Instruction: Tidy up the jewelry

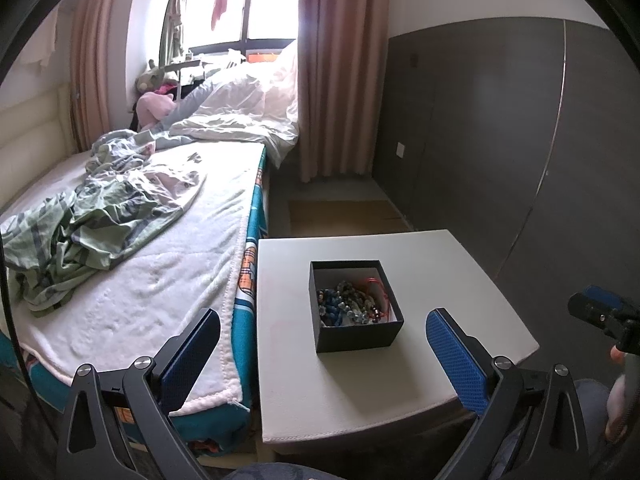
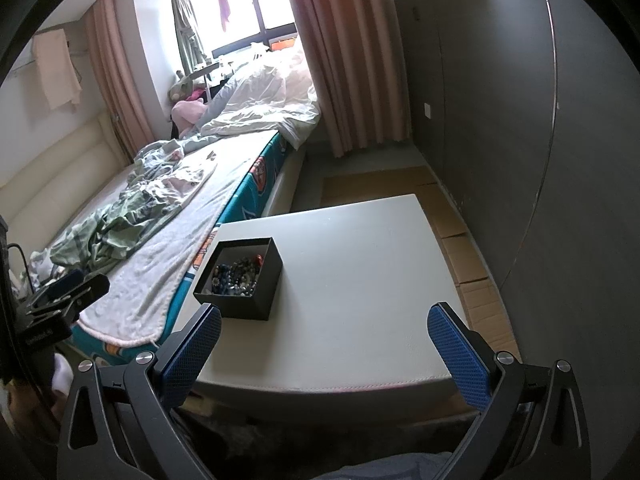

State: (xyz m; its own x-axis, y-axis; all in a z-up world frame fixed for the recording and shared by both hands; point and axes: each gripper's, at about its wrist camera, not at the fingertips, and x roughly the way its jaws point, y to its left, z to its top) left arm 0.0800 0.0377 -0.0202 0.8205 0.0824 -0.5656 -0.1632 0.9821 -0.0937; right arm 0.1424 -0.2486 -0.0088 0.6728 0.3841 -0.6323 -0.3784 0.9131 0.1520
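- The box [image 1: 354, 306] stood on the white worktop [image 1: 360, 380], near its bed-side edge, open at the top and with no lid in view.
- Inside lay the jewelry [image 1: 352, 304]: a tangle of blue, grey and dark bead strands with a red cord at about 1 o'clock in the heap.
- The left hand-held gripper [image 1: 322, 354] hovered above the worktop's near edge, its blue pads wide apart and nothing between them.
- From that gripper the box lay at 12 o'clock, almost centred between the two pads and just ahead of them.
- The right hand-held gripper [image 2: 324, 350] was likewise spread and empty; from it the box [image 2: 240, 278] sat at about 10 o'clock, just beyond its left finger [image 2: 192, 354].
- The left gripper seemed the nearer and better lined up, so it looked the likelier one to reach in.
- The box was close to square, so no long axis mattered much; the bead heap ran roughly from 7 to 1 o'clock in the left view.
- The strands looked intertwined, so lifting one would probably drag its neighbours along.
- The rest of the worktop, out to 3 o'clock of the box, carried nothing that could be seen.
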